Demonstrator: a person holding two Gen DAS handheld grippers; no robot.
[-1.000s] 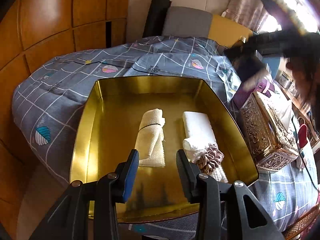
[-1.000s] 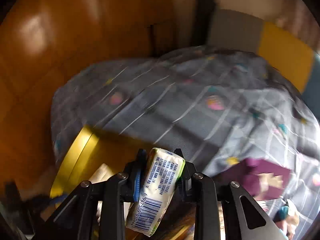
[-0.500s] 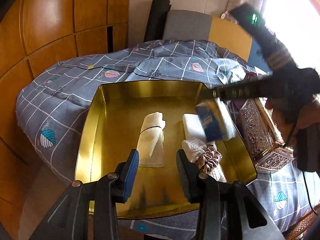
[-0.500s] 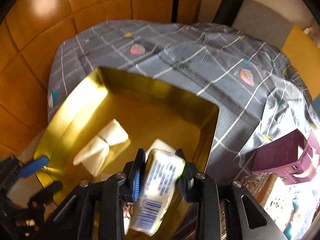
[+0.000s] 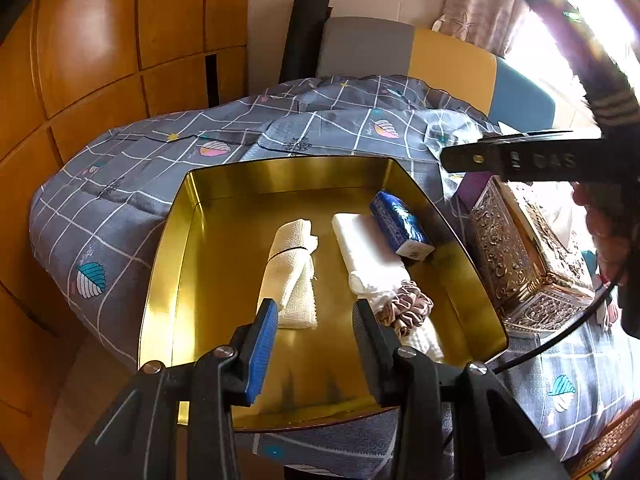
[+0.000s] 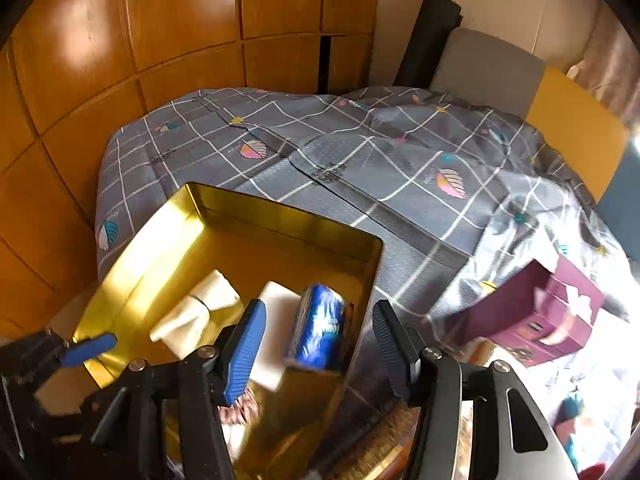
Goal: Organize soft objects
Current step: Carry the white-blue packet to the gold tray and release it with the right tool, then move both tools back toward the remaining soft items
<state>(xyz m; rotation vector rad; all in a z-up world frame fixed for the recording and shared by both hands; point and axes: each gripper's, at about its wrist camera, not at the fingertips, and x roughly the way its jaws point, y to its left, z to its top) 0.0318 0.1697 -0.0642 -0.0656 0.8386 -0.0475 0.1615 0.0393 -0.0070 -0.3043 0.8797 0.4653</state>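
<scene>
A gold tray [image 5: 280, 168] lies on the bed. In it are a cream rolled towel [image 5: 292, 264], a white rolled towel [image 5: 368, 248], a mauve scrunchie [image 5: 408, 308] and a blue tissue pack [image 5: 400, 226] leaning on the white towel by the right wall. My left gripper [image 5: 314, 340] hovers open over the tray's near edge with nothing in it. Over the tray's right side [image 6: 280, 212], my right gripper [image 6: 319, 344] has its jaws opening. The blue tissue pack [image 6: 316, 332] sits below and between them, free of the pads.
An ornate gold tissue box [image 5: 520, 256] stands right of the tray, with a purple box [image 6: 532, 312] behind it. The grey checked bedcover [image 6: 360, 160] spreads beyond the tray. Wooden wall panels [image 6: 180, 20] close the left and back; cushions [image 5: 368, 44] line the headboard.
My right gripper carried the tissue pack over the tray, opened its jaws and let it drop beside the white towel. The left gripper stayed where it was, still open.
</scene>
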